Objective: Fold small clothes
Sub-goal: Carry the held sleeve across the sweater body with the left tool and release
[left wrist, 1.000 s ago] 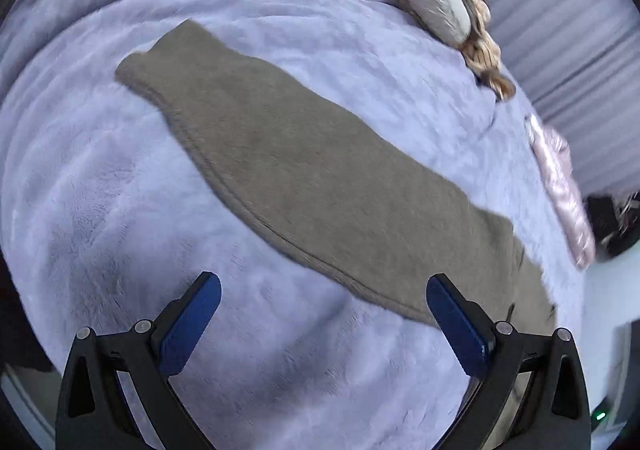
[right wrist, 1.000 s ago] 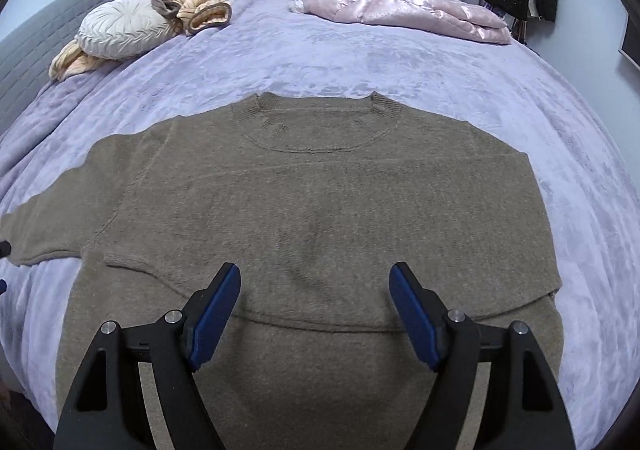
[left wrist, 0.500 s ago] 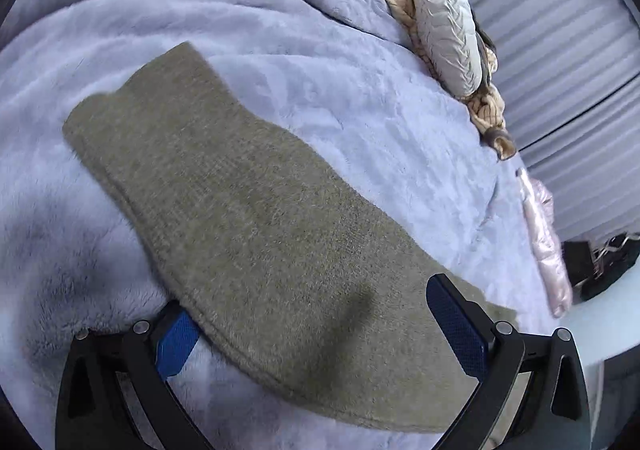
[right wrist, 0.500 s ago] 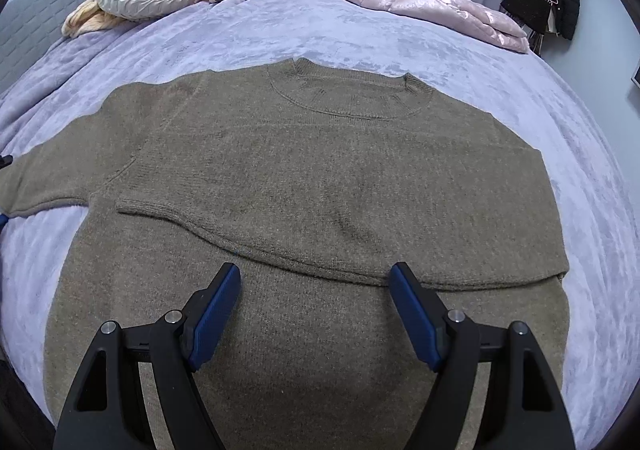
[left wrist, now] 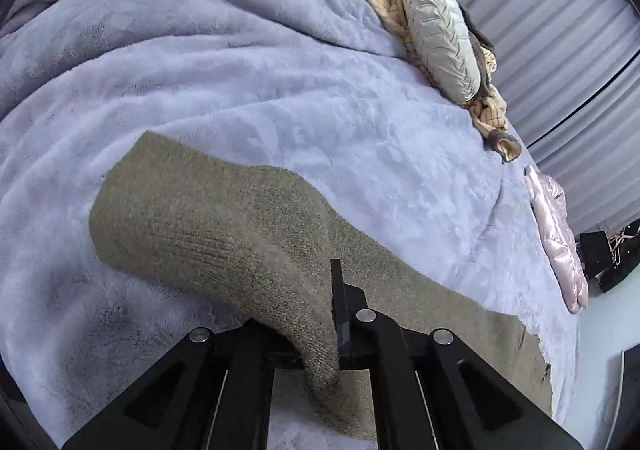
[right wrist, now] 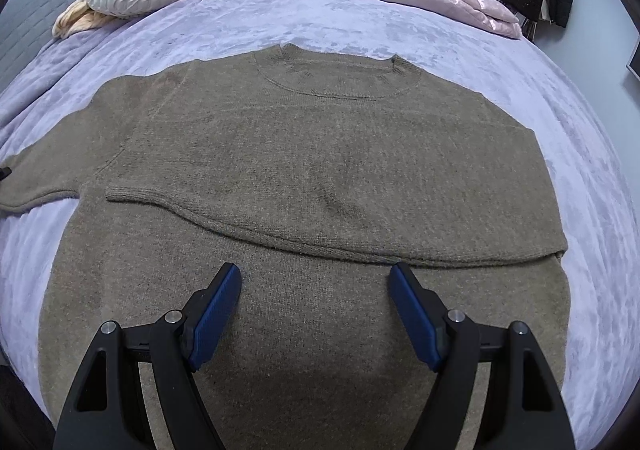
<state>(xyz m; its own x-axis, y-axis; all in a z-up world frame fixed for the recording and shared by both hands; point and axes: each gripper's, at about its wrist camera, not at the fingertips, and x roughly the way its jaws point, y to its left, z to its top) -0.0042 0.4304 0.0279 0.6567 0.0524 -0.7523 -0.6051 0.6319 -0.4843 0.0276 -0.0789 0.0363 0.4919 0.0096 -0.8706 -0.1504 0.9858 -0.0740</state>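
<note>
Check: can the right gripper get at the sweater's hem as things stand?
Probably yes. The right gripper is open and empty just above the sweater, with nothing lying between its fingers and the knit.

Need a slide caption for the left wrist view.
Left claw shut on the brown sweater's sleeve, bunching it above the lilac blanket.

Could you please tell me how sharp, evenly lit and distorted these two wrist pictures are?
Left wrist view: strong fisheye bulge; the sleeve clamped in the left gripper is slightly soft up close, and a dark shadow falls on the blanket below it. Right wrist view: sharp, soft even light, no glare; the bed curves like a dome, and the right gripper shadows the sweater.
</note>
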